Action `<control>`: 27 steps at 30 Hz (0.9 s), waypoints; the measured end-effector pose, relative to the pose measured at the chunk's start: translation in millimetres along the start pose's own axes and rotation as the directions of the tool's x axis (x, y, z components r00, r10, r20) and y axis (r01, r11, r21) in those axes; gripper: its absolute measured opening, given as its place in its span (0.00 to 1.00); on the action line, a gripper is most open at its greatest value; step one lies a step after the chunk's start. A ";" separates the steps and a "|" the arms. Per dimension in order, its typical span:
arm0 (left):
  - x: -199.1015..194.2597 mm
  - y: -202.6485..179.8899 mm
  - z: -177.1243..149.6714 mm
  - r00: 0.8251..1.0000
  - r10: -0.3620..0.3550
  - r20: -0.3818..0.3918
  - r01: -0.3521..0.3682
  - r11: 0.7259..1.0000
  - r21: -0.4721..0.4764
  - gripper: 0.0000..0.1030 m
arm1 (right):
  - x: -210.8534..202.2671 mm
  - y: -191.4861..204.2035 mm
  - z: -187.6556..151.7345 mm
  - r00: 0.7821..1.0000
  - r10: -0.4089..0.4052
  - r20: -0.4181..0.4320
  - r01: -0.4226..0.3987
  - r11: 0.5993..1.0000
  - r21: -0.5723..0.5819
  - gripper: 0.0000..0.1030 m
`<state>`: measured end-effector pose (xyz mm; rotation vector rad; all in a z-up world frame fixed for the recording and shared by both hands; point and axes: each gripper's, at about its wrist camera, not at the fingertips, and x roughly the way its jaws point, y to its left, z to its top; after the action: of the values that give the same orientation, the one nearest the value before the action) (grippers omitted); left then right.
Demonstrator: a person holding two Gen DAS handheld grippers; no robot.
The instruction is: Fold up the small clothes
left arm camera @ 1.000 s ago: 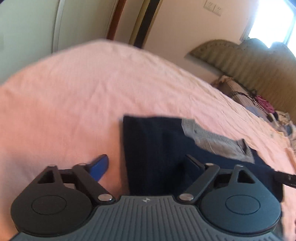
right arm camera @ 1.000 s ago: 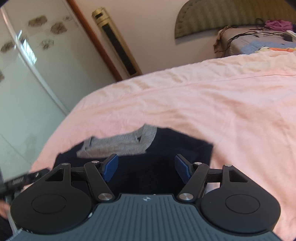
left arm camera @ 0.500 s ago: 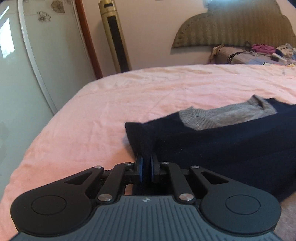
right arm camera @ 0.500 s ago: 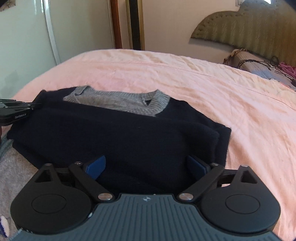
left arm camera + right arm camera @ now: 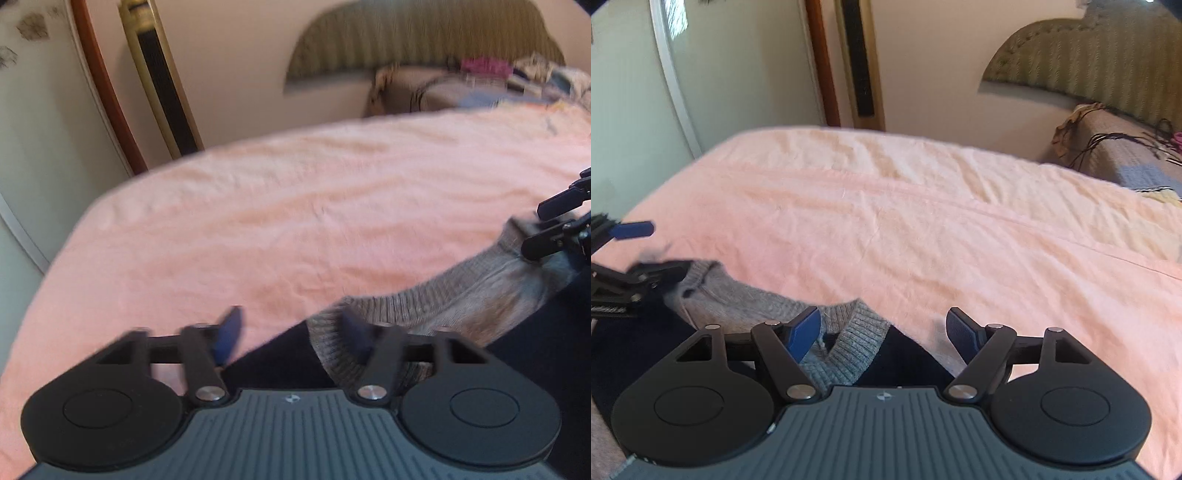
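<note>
Navy sweater [image 5: 905, 362] lies crosswise under both tools; left tool [image 5: 291, 332] just reopened, right tool [image 5: 882, 332] narrowing, both empty over grey collar [image 5: 849, 339].

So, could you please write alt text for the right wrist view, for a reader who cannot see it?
The right claw, jaws open and gripping nothing, hangs over the grey ribbed V-neck collar of a dark navy sweater lying on a pink bedsheet. The left claw enters at the left edge, also open.
</note>
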<state>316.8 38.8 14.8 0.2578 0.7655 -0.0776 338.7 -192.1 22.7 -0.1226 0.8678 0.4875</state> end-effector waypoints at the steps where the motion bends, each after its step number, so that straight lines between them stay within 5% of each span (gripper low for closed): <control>1: 1.0 -4.2 0.9 1.000 -0.009 0.004 0.009 1.000 0.022 0.27 | 9.6 2.9 -1.8 1.000 -0.005 -0.028 0.004 1.000 -0.023 0.64; 2: 0.7 -10.5 1.6 0.999 -0.035 -0.001 0.035 0.998 0.061 0.07 | 10.4 8.3 -5.6 1.000 -0.012 0.003 0.013 0.998 -0.063 0.57; 3: -1.0 -19.4 1.3 0.999 -0.034 0.002 0.034 0.992 0.118 0.02 | 10.0 12.6 -7.7 1.000 0.023 0.011 -0.022 0.996 -0.081 0.48; 4: -4.4 -28.4 -1.8 0.999 -0.011 0.030 0.006 0.984 0.177 0.02 | 8.3 13.0 -6.7 0.997 0.073 0.006 -0.073 0.995 -0.073 0.20; 5: -5.6 -34.0 -4.2 0.999 0.007 0.054 -0.019 0.977 0.213 0.01 | 7.2 12.7 -4.8 0.996 0.091 0.002 -0.091 0.994 -0.057 0.12; 8: -5.0 -30.4 -3.7 0.986 0.109 0.123 -0.131 0.975 0.181 0.01 | -0.6 9.4 -2.2 0.996 0.058 0.070 -0.056 0.998 -0.041 0.12; 12: 17.7 -18.0 -11.1 0.969 0.239 0.070 -0.246 0.959 0.138 0.00 | 7.6 -1.0 -9.1 0.995 0.023 0.098 -0.028 0.999 0.046 0.11; 15: -1.2 -1.0 -12.2 0.953 0.286 0.096 -0.291 0.956 0.043 0.04 | 3.9 4.5 -13.5 0.995 -0.010 0.097 0.004 0.998 0.060 0.24; 17: -40.0 25.6 -17.7 0.944 0.294 0.148 -0.277 0.953 -0.122 0.04 | -16.9 4.4 -15.7 0.994 -0.031 0.101 0.020 0.993 0.112 0.73; 21: -129.2 62.3 -62.2 0.965 0.190 0.178 -0.121 0.933 -0.340 0.05 | -96.5 2.8 -55.0 0.974 0.023 0.228 -0.065 0.981 0.180 0.76; 24: -170.1 40.4 -112.5 0.983 -0.023 0.181 0.079 0.949 -0.306 0.06 | -130.5 11.0 -103.8 0.965 0.132 0.225 -0.182 0.959 0.218 0.78; 27: -168.2 4.7 -150.7 0.971 -0.231 0.059 0.238 0.945 -0.226 0.07 | -127.8 33.5 -140.2 0.990 0.070 0.120 -0.089 0.983 0.158 0.78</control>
<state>94.9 78.2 28.2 -0.0585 0.7632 -0.2154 155.2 -250.3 31.8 0.0896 0.7989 0.4916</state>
